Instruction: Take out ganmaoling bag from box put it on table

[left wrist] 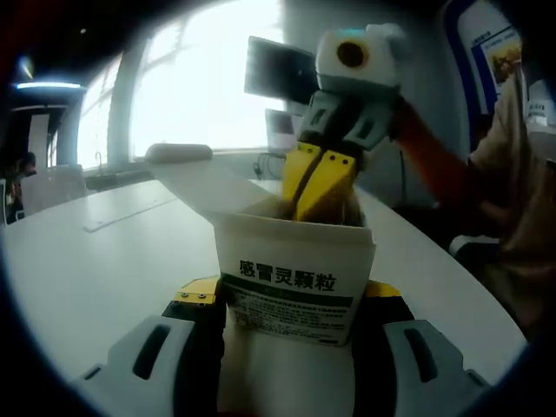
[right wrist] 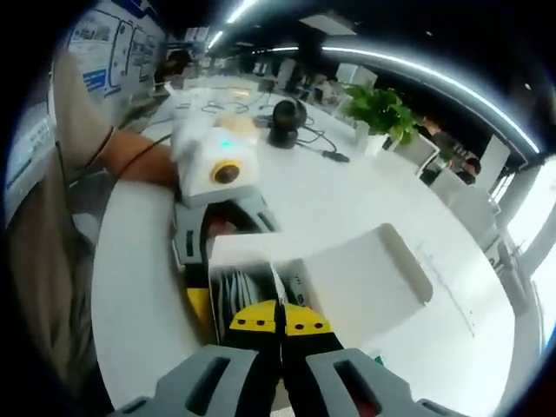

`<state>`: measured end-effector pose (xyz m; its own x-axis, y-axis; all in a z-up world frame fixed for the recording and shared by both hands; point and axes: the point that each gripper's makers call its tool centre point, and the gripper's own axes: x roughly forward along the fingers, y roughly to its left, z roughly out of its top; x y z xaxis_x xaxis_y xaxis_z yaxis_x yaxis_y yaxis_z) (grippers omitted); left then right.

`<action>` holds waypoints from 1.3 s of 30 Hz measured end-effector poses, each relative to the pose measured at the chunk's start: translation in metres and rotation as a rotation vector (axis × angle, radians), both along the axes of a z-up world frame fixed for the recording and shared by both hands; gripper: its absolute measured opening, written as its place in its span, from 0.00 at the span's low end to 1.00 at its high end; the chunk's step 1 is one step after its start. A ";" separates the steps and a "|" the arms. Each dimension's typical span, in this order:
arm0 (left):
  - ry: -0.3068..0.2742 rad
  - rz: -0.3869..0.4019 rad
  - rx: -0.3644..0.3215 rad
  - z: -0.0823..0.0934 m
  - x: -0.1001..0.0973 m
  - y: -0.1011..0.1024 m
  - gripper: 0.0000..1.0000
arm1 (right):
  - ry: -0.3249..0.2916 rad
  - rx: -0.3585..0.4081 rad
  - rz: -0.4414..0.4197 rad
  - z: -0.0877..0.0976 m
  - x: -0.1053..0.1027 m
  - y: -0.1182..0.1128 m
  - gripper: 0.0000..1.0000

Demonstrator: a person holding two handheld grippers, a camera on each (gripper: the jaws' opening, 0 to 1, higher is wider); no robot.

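- Two grippers work one box (left wrist: 291, 278): your left gripper (left wrist: 291, 347) clamps the white carton from both sides, jaws pressed against its walls, and holds it upright over the table (left wrist: 87, 261).
- Your right gripper (left wrist: 320, 187) reaches down into the open top, its yellow jaws pressed together; in the right gripper view the right gripper's (right wrist: 280, 328) tips sit close at the box mouth, among the bags (right wrist: 239, 295) standing inside.
- You cannot tell whether those jaws pinch a bag or merely touch the stack, since the tips are sunk in the opening.
- The lid flap (right wrist: 373, 278) lies folded back, away from the opening, so the way out is free.
- Step in hand, as judged: gripping one bag inside the box; nothing is out yet.
- Next move calls for a straight lift along the box walls, with your left gripper keeping the carton steady, then a swing aside to bare tabletop before you release.
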<state>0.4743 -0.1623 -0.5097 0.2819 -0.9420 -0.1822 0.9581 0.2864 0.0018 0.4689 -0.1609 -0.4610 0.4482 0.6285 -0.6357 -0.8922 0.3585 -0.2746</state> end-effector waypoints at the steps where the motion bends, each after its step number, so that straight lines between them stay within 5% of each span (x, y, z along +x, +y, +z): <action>1: 0.000 0.000 0.000 0.000 0.000 0.000 0.50 | -0.002 0.013 -0.004 0.002 0.000 -0.001 0.00; 16: -0.001 0.000 0.001 0.000 0.000 -0.001 0.50 | 0.036 0.397 -0.137 0.051 0.003 -0.018 0.00; 26: -0.001 0.000 0.001 0.000 0.001 -0.002 0.50 | 0.083 0.686 -0.256 0.082 0.013 -0.052 0.00; 32: -0.001 0.000 0.001 0.000 0.001 -0.002 0.50 | 0.101 0.819 -0.391 0.085 0.029 -0.086 0.00; 39: -0.001 0.000 0.001 0.000 0.001 -0.002 0.50 | 0.142 0.868 -0.589 0.053 0.054 -0.126 0.00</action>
